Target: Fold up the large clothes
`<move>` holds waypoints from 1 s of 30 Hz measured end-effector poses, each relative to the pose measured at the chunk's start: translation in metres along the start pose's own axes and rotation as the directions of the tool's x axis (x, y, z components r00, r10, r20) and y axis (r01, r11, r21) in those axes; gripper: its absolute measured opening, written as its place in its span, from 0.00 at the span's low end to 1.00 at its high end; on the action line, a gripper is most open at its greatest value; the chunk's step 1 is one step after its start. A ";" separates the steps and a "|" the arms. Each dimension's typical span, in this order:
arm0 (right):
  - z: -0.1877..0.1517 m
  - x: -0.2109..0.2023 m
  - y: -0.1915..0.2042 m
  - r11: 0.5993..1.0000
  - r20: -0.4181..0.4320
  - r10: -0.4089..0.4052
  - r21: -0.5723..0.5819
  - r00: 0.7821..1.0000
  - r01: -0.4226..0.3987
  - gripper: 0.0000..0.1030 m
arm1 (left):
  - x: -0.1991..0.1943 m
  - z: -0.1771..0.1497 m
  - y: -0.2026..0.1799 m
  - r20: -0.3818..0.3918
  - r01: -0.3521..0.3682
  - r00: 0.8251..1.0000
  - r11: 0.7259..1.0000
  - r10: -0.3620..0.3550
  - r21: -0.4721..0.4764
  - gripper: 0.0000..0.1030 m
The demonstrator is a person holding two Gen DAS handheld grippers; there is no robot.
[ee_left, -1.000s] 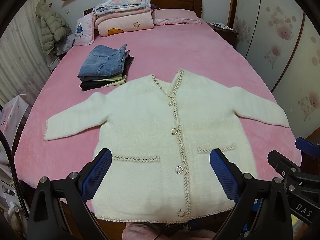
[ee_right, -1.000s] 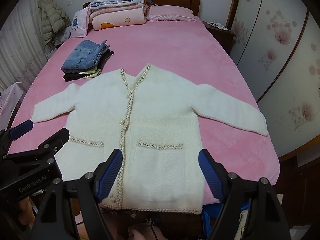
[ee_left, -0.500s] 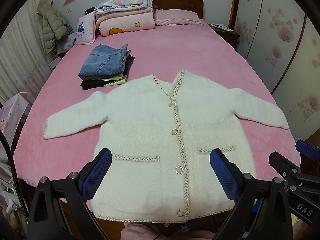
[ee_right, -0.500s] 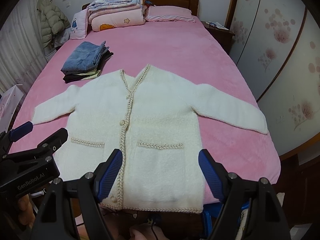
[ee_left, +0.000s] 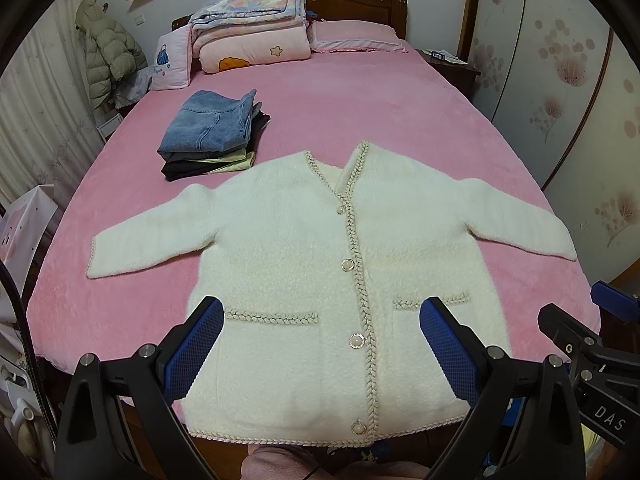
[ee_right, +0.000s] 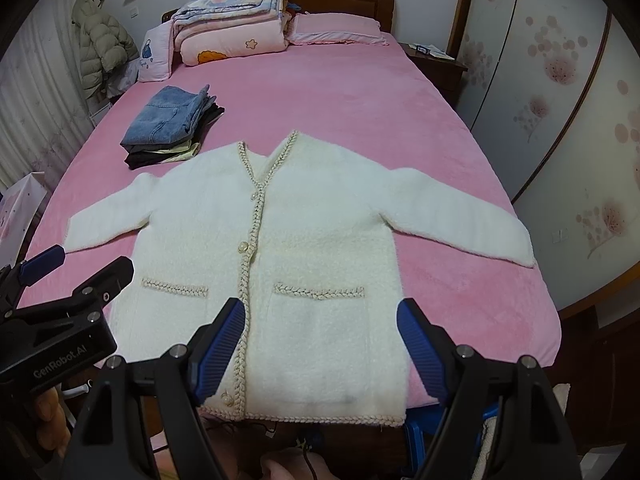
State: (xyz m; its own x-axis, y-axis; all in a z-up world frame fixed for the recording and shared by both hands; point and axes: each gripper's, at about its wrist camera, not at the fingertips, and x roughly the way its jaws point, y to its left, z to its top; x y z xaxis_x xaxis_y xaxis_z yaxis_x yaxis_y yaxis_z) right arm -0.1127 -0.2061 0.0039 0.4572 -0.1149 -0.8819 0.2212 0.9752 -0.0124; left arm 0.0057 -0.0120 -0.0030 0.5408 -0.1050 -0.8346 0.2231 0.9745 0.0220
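Pink bedding covers the wide bed (ee_left: 360,120), on which a cream cardigan (ee_left: 304,280) is spread flat, front up and buttoned, sleeves out to either side and hem at the near edge of the bed. Beyond the cardigan's left shoulder a stack of folded clothes (ee_left: 212,136) is seen, topped with denim; farther beyond it, quilts (ee_left: 252,32) are piled against the headboard.

No fold is yet made in the cardigan, so the task is judged to be at its start. The left claw (ee_left: 320,344) is held above the cardigan's hem with its fingers wide apart and nothing between them; the right claw (ee_right: 320,344) is likewise spread and empty above the right pocket. For the next move a sleeve, or one side of the cardigan, would probably have to be pinched and carried across toward the button line.

"GenRobot.AI" is read on the left claw's body in the right wrist view, and "DAS" on the right claw's body in the left wrist view
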 end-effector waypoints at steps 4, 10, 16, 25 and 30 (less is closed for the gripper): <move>-0.001 0.000 0.000 1.000 0.000 0.004 -0.001 1.000 -0.004 0.77 | -0.001 0.000 -0.001 0.001 -0.003 1.000 1.000 0.003 -0.003 0.95; -0.001 0.001 -0.001 1.000 0.002 0.012 -0.009 1.000 -0.012 0.77 | -0.002 0.002 -0.001 0.003 -0.011 1.000 1.000 0.011 -0.020 0.95; 0.000 -0.001 -0.002 1.000 0.012 0.021 -0.008 1.000 -0.020 0.77 | -0.007 0.003 -0.001 0.020 -0.022 1.000 0.999 0.023 -0.031 0.95; 0.002 -0.010 -0.005 0.999 0.041 0.032 -0.022 0.999 -0.031 0.77 | -0.017 0.002 0.001 0.045 -0.036 0.998 0.997 0.039 -0.062 0.95; 0.002 -0.022 -0.009 0.997 0.094 0.079 -0.011 0.992 -0.078 0.77 | -0.031 0.003 0.018 0.086 -0.010 0.996 0.992 0.021 -0.127 0.95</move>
State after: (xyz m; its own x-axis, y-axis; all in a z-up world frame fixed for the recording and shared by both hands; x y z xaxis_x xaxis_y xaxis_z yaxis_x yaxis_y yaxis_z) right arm -0.1229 -0.2122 0.0243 0.5521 -0.0552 -0.8319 0.1756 0.9831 0.0513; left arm -0.0046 0.0078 0.0252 0.6129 -0.1014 -0.7837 0.1129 0.9928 -0.0402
